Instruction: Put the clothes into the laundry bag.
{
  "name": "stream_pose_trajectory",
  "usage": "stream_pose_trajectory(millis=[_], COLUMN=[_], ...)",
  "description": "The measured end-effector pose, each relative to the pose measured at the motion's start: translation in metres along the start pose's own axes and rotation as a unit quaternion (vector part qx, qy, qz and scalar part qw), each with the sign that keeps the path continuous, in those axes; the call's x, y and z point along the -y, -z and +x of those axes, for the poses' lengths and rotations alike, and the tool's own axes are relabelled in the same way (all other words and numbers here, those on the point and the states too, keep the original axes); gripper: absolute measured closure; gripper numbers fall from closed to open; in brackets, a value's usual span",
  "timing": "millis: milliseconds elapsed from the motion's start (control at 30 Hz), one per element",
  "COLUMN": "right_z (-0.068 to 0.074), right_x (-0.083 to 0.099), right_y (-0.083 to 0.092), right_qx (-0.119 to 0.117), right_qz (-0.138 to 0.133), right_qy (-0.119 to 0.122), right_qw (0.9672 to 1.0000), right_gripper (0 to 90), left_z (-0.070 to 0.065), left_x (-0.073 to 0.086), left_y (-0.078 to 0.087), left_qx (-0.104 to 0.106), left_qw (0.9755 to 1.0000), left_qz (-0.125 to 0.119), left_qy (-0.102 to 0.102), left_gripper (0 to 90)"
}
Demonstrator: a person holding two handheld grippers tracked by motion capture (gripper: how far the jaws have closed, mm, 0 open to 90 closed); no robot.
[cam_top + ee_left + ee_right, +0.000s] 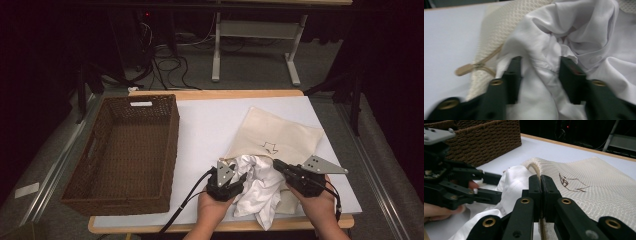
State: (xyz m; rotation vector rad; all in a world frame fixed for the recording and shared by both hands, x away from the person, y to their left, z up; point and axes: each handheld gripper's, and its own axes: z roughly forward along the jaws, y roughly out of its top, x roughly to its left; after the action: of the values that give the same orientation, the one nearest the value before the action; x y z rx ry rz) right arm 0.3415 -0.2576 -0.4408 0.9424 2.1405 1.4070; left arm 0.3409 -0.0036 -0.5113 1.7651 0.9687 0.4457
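left tool [540, 72] part-open astride white cloth [257, 187], right tool [540, 191] pinching bag rim [535, 171], basket [125, 150] nr left

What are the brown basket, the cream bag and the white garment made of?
Basket: looks like woven wicker or rattan, matte, braided strands. Bag: probably coarse woven cotton or mesh, its weave grid showing. Garment: smooth thin fabric, likely cotton blend, with soft creases.

In the left gripper view the white garment [574, 37] runs off the top, right and bottom edges, and the fingers [512, 75] are blurred, so whether they press on the fold between them cannot be told. The garment hides the mouth of the cream bag [280, 132] in the high view. In the right gripper view the bag's edge seems pinched between the shut fingers [535, 195], its lower part hidden behind them.
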Motion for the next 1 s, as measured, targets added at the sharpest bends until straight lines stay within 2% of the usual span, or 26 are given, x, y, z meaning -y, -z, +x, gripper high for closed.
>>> stream_pose_trajectory(millis=[33, 67, 133, 200, 333, 400, 433, 467, 533, 600, 667, 733, 800, 833, 900, 933, 1000], right_z=[0.0, 0.0, 0.0, 0.0, 0.0, -0.001, -0.001, -0.001, -0.002, -0.002, -0.002, 0.0, 0.0, 0.0, 0.0, 0.001, 0.002], right_x=[0.0, 0.0, 0.0, 0.0, 0.0, 0.0, 0.0, 0.0, 0.0, 0.001, 0.001, 0.0, 0.0, 0.0, 0.0, 0.0, 0.0], right_y=[0.0, 0.0, 0.0, 0.0, -0.001, -0.001, -0.001, -0.001, 0.0, 0.0, 0.0, -0.001, -0.001, -0.001, -0.002, -0.003, -0.003], right_qx=[0.001, 0.001, 0.001, 0.0, 0.0, -0.002, -0.002, -0.002, -0.002, -0.001, -0.001, 0.001, 0.0, 0.0, 0.0, 0.0, 0.0], right_qz=[0.001, 0.001, 0.001, -0.001, -0.002, -0.003, -0.003, -0.003, -0.004, -0.002, -0.002, -0.001, 0.0, 0.0, 0.001, 0.001, 0.002], right_qy=[-0.001, -0.001, -0.001, -0.001, -0.001, 0.0, 0.0, -0.002, -0.002, -0.003, -0.002, 0.003, 0.0, 0.0, 0.001, 0.001, 0.0], right_qw=[1.0, 1.0, 1.0, 1.0, 1.0, 1.0, 1.0, 1.0, 1.0, 1.0, 1.0, 1.0, 1.0, 1.0, 1.0, 1.0, 1.0], right_gripper=[88.6, 88.6, 88.6, 88.6, 88.6, 88.5, 88.5, 88.6, 88.6, 88.5, 88.5, 88.5, 88.5, 88.5, 88.5, 88.4, 88.4], left_z=[-0.001, -0.003, -0.011, -0.02, -0.025, -0.018, -0.018, -0.016, -0.015, -0.014, -0.014, -0.017, -0.02, -0.021, -0.028, -0.03, -0.036], left_x=[-0.001, -0.002, -0.005, -0.01, -0.021, -0.021, -0.021, -0.019, -0.015, -0.01, -0.006, 0.0, 0.002, 0.003, 0.005, 0.005, 0.007], left_y=[-0.003, -0.007, -0.014, -0.021, -0.033, -0.041, -0.041, -0.039, -0.031, -0.015, 0.0, 0.018, 0.023, 0.024, 0.024, 0.022, 0.014], left_qx=[0.002, 0.007, 0.009, 0.011, 0.004, -0.011, -0.011, -0.011, -0.01, -0.003, 0.005, 0.011, 0.019, 0.025, 0.056, 0.062, 0.069], left_qw=[1.0, 0.9999, 0.9998, 0.9996, 0.9997, 0.9998, 0.9998, 0.9998, 0.9998, 0.9997, 0.9992, 0.9985, 0.9983, 0.9983, 0.9976, 0.9975, 0.9975], left_qz=[0.005, 0.01, 0.018, 0.016, 0.007, 0.009, 0.009, 0.003, -0.007, -0.022, -0.04, -0.053, -0.055, -0.053, -0.04, -0.035, -0.008], left_qy=[0.003, 0.004, -0.008, -0.019, -0.022, -0.014, -0.014, -0.013, -0.013, -0.005, -0.003, 0.0, 0.003, 0.003, 0.004, 0.001, -0.009], left_gripper=[69.0, 81.5, 83.6, 85.2, 84.8, 80.1, 76.9, 76.9, 67.7, 59.7, 58.7, 48.1, 34.3, 34.3, 21.0, 18.9, 16.4])
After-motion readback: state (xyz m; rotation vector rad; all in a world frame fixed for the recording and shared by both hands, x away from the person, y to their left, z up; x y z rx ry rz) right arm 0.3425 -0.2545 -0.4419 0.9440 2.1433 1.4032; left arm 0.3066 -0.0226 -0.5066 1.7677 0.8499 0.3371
